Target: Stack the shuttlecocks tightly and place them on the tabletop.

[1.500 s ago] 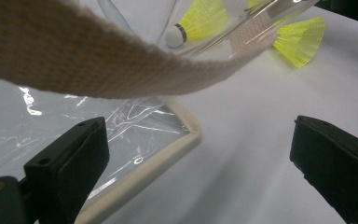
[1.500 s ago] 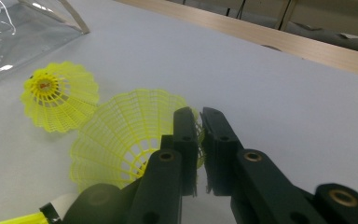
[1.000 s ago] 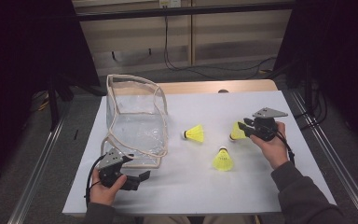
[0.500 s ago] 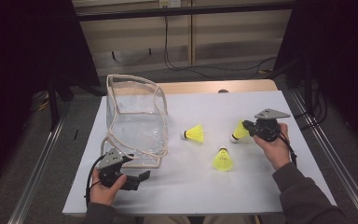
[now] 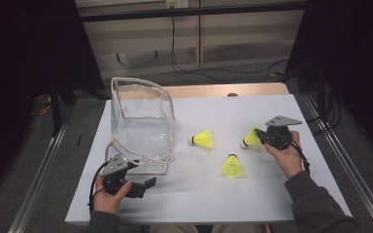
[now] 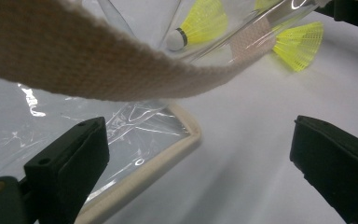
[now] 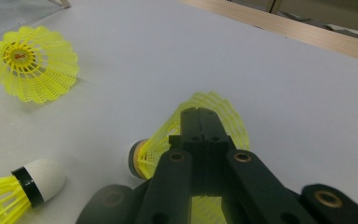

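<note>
Three yellow shuttlecocks lie on the white table sheet [image 5: 272,194]. My right gripper [image 5: 258,137] is shut on the skirt of the right-hand shuttlecock [image 5: 249,139]; in the right gripper view its jaws [image 7: 199,114] meet on the yellow skirt [image 7: 165,135]. A second shuttlecock [image 5: 204,139] lies in the middle and a third [image 5: 232,166] stands cork up nearer me. A clear plastic bag [image 5: 141,121] with beige trim stands at the left. My left gripper [image 5: 145,186] rests open on the sheet by the bag's front edge [image 6: 168,154], nothing between its jaws [image 6: 200,154].
The bag's beige strap [image 6: 98,65] hangs across the top of the left gripper view. A wooden table edge [image 5: 213,91] runs behind the sheet. Metal rails [image 5: 43,170] flank both sides. Cables [image 5: 184,63] trail on the floor at the back.
The right gripper's jaws have closed onto the right-hand shuttlecock's skirt. Both hands have stayed where they were.
</note>
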`<state>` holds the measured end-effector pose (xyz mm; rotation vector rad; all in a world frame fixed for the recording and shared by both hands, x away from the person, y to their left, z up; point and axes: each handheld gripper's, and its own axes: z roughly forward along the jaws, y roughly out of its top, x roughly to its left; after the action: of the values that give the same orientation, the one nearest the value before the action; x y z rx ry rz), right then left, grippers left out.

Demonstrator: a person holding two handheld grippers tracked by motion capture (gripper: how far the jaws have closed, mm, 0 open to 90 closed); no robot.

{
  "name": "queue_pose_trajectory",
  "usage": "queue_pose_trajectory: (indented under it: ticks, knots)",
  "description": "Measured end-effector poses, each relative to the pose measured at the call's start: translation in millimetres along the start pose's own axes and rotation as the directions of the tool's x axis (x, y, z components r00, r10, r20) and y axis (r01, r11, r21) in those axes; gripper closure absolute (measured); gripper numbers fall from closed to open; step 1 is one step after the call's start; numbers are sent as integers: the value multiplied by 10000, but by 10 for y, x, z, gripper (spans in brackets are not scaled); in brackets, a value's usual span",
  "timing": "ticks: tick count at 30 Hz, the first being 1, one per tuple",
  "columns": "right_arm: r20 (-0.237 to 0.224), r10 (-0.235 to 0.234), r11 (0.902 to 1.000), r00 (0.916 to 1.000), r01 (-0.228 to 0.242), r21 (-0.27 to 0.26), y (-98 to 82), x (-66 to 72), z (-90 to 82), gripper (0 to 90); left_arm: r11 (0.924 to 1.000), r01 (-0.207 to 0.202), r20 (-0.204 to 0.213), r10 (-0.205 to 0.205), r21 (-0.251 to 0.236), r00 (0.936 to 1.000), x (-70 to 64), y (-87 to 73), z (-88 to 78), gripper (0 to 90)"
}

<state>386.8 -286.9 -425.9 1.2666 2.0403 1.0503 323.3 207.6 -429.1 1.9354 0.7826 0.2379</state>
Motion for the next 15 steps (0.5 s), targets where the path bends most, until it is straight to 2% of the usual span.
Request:
queue_pose_trajectory:
  ticks: [15]
  knots:
    - [141,294,9996,9995,-293,-16,-154,-105,-95,900,10000,-14,-11,14,-6,10000,-5,4,-5,46]
